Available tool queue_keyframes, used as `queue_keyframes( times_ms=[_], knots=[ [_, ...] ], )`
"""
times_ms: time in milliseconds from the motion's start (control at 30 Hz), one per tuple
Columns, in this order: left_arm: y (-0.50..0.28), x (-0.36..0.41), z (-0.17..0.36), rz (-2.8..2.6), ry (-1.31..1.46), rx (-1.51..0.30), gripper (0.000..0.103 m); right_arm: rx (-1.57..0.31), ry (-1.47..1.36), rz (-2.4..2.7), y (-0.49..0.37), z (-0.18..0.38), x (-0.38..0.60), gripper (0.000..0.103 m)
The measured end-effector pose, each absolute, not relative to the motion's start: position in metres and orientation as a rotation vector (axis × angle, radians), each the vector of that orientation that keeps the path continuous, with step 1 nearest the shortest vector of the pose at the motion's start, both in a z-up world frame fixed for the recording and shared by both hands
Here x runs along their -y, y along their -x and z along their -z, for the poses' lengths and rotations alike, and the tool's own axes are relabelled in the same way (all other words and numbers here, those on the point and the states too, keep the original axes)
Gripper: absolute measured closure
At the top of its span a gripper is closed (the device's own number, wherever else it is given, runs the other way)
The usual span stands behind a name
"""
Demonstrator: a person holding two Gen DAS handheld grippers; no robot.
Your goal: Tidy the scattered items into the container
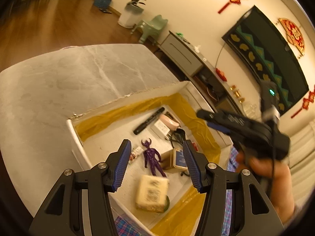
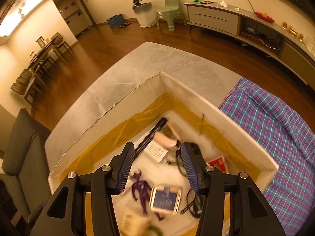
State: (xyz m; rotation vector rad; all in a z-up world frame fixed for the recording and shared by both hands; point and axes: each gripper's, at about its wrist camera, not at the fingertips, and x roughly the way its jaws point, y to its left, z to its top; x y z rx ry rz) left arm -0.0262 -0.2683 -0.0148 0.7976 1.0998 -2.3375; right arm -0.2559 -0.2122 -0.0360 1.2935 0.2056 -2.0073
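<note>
My right gripper smears with blur in the left view. The cream packet blurs and runs off the bottom edge. Printing on the blue-labelled tin stays unreadable.

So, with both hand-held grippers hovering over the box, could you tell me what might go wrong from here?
1. The two tools are close: in the left wrist view the right hand-held gripper hangs just beyond the left hand-held gripper, so they could knock together.
2. The gold tin looks blurred under the open right fingers; it may land on the purple figure.
3. The black cable could snag a finger.
</note>
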Motion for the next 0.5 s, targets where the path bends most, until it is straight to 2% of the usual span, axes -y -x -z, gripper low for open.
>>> queue_keyframes(
  times_ms=[167,500],
  knots=[
    [0.026,0.263,0.008,2.36,-0.76,-1.018,0.045,-0.244,-1.221,2.014,0.218,0.022,0.19,0.045],
    [0.035,0.23,-0.009,2.468,-0.74,-0.716,0.045,-0.502,-1.08,2.061,0.126,0.007,0.148,0.038]
  ],
)
